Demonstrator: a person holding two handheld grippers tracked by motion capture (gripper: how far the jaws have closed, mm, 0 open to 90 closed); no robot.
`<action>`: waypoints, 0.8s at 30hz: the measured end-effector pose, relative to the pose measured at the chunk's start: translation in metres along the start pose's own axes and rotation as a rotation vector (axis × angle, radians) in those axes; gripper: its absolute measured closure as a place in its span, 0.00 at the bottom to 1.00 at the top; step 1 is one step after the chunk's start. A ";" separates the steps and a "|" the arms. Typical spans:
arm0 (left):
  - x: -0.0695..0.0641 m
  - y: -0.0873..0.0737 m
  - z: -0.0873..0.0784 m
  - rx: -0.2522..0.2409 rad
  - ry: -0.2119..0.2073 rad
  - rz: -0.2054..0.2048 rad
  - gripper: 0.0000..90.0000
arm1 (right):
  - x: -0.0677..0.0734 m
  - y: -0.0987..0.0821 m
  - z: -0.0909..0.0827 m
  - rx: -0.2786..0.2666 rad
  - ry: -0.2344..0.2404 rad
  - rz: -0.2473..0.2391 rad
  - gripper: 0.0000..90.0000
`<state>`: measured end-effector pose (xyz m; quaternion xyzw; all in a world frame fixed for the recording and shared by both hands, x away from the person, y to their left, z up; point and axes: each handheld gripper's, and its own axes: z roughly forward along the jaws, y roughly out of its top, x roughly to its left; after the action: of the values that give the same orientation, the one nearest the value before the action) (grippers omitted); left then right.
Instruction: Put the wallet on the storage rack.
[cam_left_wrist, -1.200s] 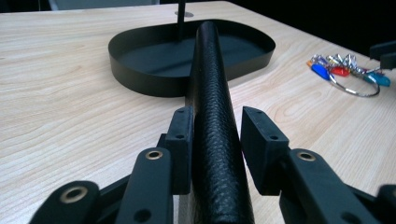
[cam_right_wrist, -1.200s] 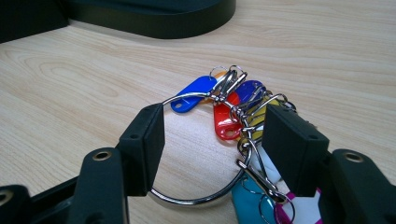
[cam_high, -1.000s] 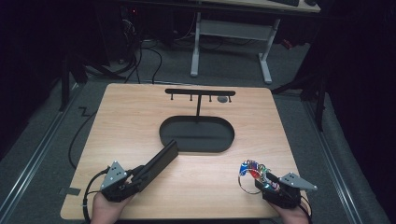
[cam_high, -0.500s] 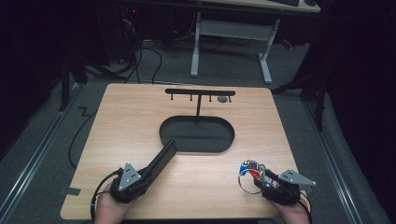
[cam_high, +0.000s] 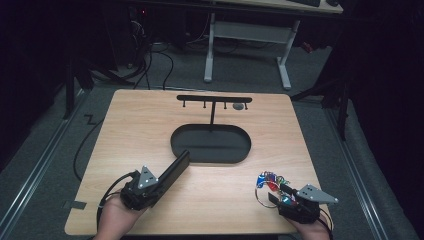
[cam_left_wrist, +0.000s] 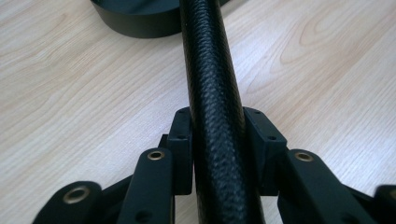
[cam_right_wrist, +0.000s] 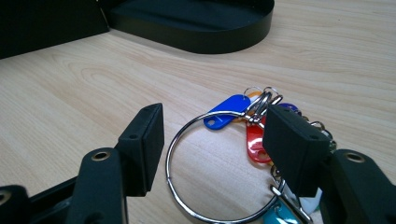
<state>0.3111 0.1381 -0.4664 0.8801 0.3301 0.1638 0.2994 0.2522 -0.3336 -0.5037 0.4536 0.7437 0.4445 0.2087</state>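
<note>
- Two grippers work in the high view: the left gripper (cam_high: 159, 181) clamps a black textured case (cam_high: 174, 167) whose far end reaches the oval tray (cam_high: 210, 157); guide it steadily over the rim.
- Left gripper view: the case (cam_left_wrist: 212, 93) sits pinched between closing jaws; keep that squeeze.
- Right gripper view: the right gripper (cam_right_wrist: 212, 140) stands apart around a key ring (cam_right_wrist: 187, 154) with coloured tags; centre it first.

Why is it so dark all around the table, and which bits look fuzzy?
High view: light falls on the table, the floor behind stays dim. Left gripper view: the black case is sharp in the middle, blurry up close. Right gripper view: the key ring is sharp, the tray soft.
</note>
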 end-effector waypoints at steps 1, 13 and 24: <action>0.000 0.003 0.000 0.014 -0.001 0.001 0.73 | -0.001 0.001 0.001 -0.003 0.001 0.007 0.44; 0.010 0.031 0.001 0.091 -0.017 0.029 0.66 | -0.001 0.002 0.006 0.006 0.006 0.007 0.44; 0.018 0.041 0.009 0.172 -0.039 -0.009 0.73 | -0.004 0.001 0.002 -0.002 -0.003 0.010 0.44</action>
<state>0.3489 0.1217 -0.4458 0.9041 0.3411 0.1161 0.2296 0.2558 -0.3361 -0.5044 0.4575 0.7407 0.4458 0.2081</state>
